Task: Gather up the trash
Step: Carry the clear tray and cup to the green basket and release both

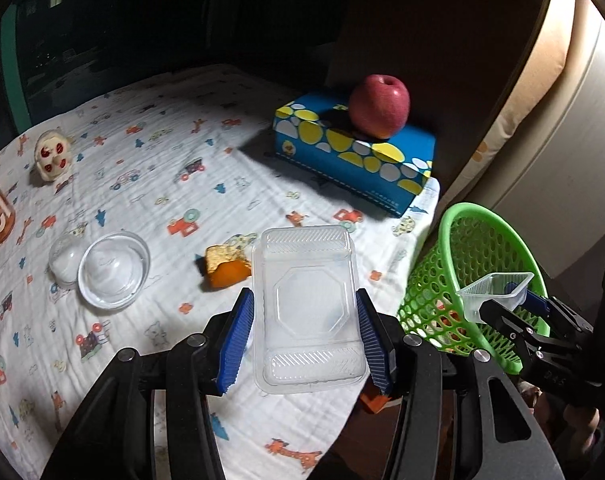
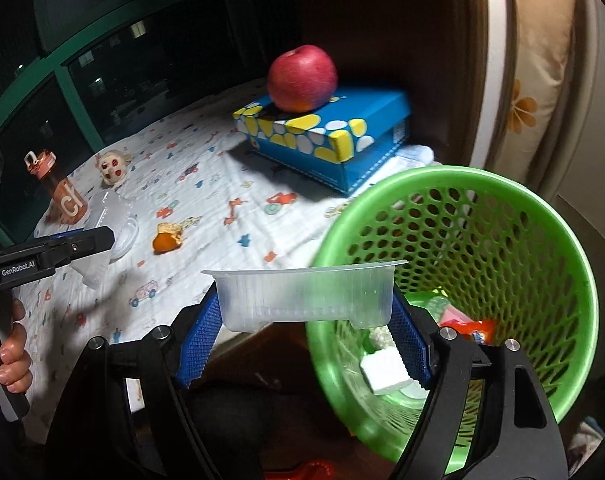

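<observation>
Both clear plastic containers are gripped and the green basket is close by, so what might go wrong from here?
1. The right hand-held gripper pinches its clear tub only at the ends; thin plastic may buckle and slip.
2. The green basket is tilted beside the table and may tip.
3. The left hand-held gripper's clear tray could miss it.

Home bedroom, patterned bedsheet (image 1: 150, 184), pillow (image 2: 538, 92)

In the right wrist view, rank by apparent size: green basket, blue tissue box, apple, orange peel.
Largest to smallest as they look:
1. green basket, though it sits nearest the camera, which inflates it
2. blue tissue box
3. apple
4. orange peel
</observation>
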`<state>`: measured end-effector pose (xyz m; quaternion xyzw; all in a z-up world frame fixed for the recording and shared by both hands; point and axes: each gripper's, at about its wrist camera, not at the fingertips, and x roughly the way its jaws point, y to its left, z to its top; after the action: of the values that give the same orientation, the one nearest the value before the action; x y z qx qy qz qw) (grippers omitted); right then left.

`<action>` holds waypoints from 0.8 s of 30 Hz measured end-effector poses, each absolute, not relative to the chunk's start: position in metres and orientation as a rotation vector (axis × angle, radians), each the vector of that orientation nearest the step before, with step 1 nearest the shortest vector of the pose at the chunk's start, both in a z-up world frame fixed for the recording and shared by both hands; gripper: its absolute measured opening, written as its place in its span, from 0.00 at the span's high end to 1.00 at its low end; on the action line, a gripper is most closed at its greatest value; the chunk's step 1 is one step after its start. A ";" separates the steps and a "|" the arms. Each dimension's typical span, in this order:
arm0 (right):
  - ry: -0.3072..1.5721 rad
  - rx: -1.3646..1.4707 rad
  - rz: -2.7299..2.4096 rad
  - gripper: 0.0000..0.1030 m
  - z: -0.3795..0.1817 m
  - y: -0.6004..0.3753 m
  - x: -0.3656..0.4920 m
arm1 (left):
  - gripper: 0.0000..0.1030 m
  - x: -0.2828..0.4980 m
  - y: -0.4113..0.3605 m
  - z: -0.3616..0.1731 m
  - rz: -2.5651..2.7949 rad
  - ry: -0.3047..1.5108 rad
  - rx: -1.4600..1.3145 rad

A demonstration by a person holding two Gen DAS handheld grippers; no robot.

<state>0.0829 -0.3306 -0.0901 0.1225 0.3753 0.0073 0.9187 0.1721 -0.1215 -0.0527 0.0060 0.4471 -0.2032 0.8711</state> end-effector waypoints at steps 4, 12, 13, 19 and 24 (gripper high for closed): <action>0.774 0.273 -0.049 0.26 -0.095 -0.359 0.072 | 0.52 0.170 -0.151 -0.049 -0.475 0.934 0.044; 0.788 0.299 -0.130 0.24 -0.104 -0.400 0.055 | 0.52 0.163 -0.196 -0.046 -0.552 0.932 0.097; 0.791 0.302 -0.136 0.24 -0.106 -0.404 0.053 | 0.52 0.162 -0.202 -0.045 -0.561 0.930 0.104; 0.792 0.315 -0.183 0.18 -0.110 -0.421 0.040 | 0.52 0.158 -0.234 -0.041 -0.617 0.917 0.146; 0.789 0.320 -0.207 0.16 -0.112 -0.431 0.031 | 0.52 0.155 -0.257 -0.042 -0.666 0.919 0.169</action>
<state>0.0314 -0.4312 -0.1115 0.1552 0.3821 -0.1002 0.9055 0.1551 -0.2574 -0.0418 0.0798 0.4346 -0.3149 0.8400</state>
